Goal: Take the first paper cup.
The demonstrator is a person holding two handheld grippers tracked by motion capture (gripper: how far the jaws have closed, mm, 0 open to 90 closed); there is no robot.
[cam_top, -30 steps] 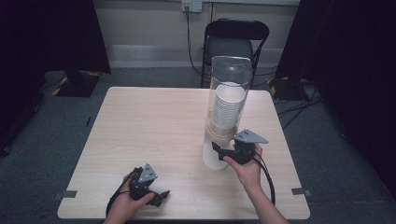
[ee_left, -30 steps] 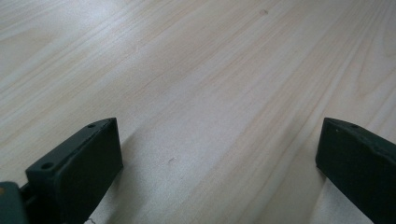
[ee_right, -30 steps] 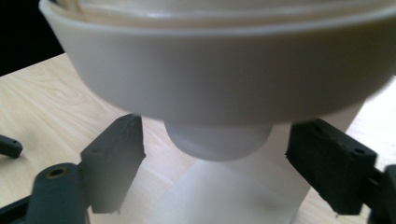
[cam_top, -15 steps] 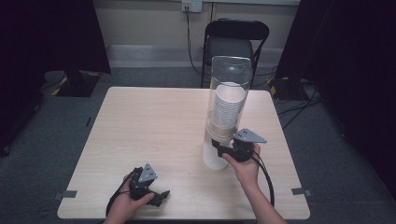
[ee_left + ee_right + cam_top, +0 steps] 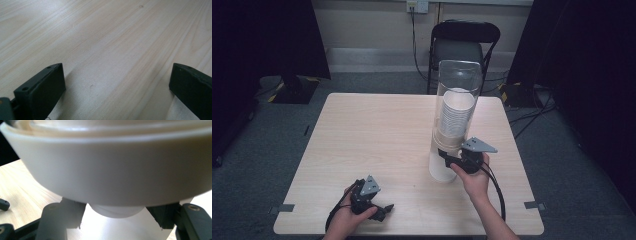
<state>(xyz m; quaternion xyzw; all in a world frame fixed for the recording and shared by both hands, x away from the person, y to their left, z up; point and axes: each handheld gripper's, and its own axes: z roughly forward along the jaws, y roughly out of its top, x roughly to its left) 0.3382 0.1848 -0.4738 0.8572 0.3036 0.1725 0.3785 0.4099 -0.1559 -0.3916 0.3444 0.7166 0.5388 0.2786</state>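
My right claw point(image 5: 446, 156) had just squeezed shut on the bottom cup point(image 5: 116, 210). The tall tube point(image 5: 455, 95) stood straight above it. My left claw point(image 5: 384, 209) lay spread on the table point(image 5: 362, 130), far away.

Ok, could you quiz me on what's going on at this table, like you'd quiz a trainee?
1. True or false: the left gripper is shut.
2. What fills the clear tube? A) plates B) a stack of cups C) bottles
3. What does the right gripper grip?

Key:
1. False: its jaws stand wide apart over the bare table.
2. B.
3. The bottom cup, which pokes out under the tube; the jaws have just closed on it.
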